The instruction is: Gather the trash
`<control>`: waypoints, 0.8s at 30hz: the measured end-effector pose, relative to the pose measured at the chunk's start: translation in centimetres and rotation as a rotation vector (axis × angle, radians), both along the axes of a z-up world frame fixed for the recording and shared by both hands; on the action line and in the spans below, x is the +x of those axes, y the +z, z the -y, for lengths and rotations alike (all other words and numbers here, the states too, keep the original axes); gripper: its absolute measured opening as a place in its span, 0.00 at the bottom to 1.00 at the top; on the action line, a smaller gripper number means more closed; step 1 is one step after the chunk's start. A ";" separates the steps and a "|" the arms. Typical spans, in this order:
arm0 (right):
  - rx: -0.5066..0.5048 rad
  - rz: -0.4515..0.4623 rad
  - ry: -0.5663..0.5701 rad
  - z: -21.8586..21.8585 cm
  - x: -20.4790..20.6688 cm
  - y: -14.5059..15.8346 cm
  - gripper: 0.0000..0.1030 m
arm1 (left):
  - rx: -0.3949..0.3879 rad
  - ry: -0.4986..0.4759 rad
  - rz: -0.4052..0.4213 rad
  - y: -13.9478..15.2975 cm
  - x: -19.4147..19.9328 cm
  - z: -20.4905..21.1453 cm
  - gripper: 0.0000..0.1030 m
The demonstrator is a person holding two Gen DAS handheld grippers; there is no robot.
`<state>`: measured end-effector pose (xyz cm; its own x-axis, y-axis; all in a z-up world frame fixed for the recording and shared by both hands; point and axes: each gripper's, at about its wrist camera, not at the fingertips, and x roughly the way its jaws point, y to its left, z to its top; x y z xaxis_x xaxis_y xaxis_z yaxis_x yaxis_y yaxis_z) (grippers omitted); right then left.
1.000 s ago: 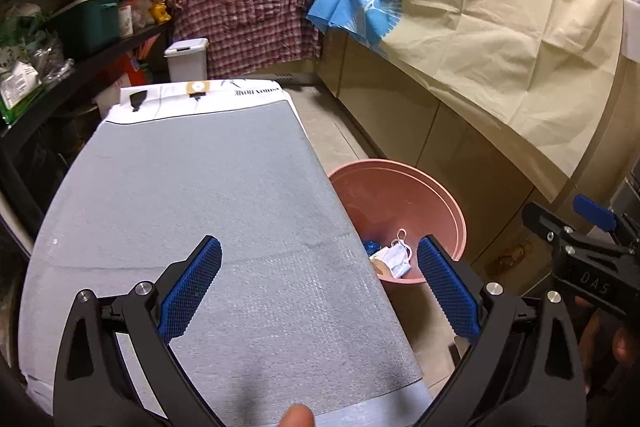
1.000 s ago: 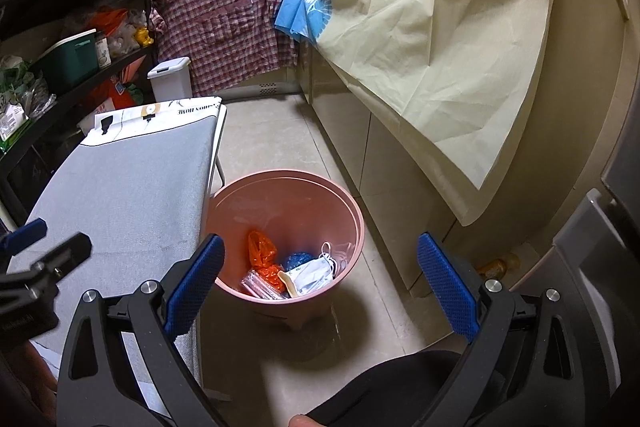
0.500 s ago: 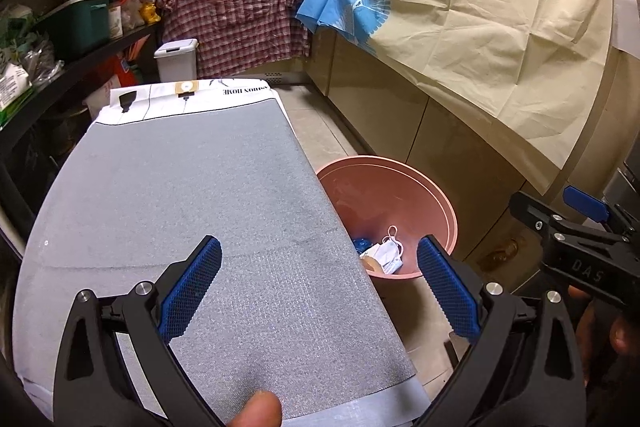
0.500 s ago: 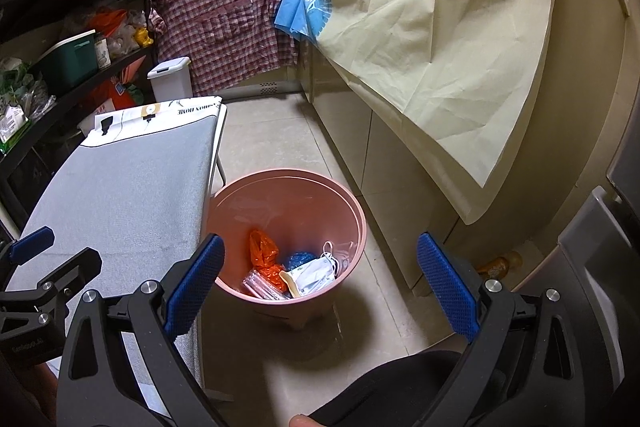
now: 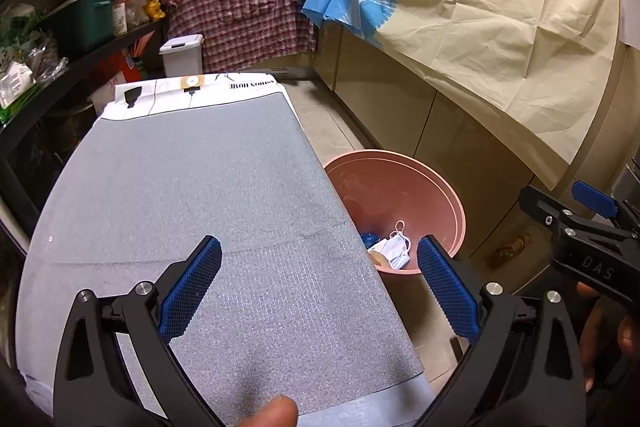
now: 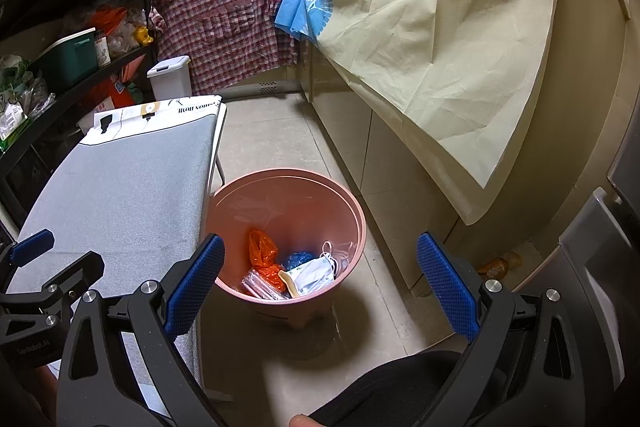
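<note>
A pink waste bin (image 6: 352,203) stands on the floor beside the grey-covered table (image 5: 192,187). Inside it lie an orange bag (image 6: 262,259), a blue wad (image 6: 298,259), a white face mask (image 6: 318,273) and a clear wrapper (image 6: 258,285). The bin also shows in the left wrist view (image 5: 440,187), with the mask (image 5: 394,249). My left gripper (image 5: 318,287) is open and empty above the table's near right part. My right gripper (image 6: 318,285) is open and empty above the bin. No trash shows on the table.
Cabinets draped with a beige cloth (image 6: 440,47) run along the right. Dark shelves (image 5: 60,67) with clutter stand at the left. A small white bin (image 5: 182,55) and a plaid shirt (image 5: 240,7) are at the far end. A bottle (image 6: 498,263) lies on the floor.
The left wrist view has shifted slightly, so the table and bin sit a little further left and lower. The right gripper has hardly moved. Both grippers stay open.
</note>
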<state>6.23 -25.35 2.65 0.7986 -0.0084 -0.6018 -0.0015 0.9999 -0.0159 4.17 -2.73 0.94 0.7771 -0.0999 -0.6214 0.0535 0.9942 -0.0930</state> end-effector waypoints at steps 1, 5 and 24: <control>0.000 0.000 0.000 0.0 0.0 0.0 0.92 | 0.001 0.000 0.002 0.0 0.0 0.0 0.92; -0.002 0.000 0.000 0.0 0.0 -0.1 0.92 | -0.003 0.002 0.003 0.1 0.0 -0.2 0.92; -0.004 -0.001 0.001 -0.1 0.0 -0.2 0.92 | 0.019 -0.003 0.020 0.0 0.0 0.1 0.92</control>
<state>6.28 -25.30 2.44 0.7981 -0.0100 -0.6024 -0.0026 0.9998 -0.0201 4.14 -2.88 0.89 0.7894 -0.0909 -0.6071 0.0583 0.9956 -0.0733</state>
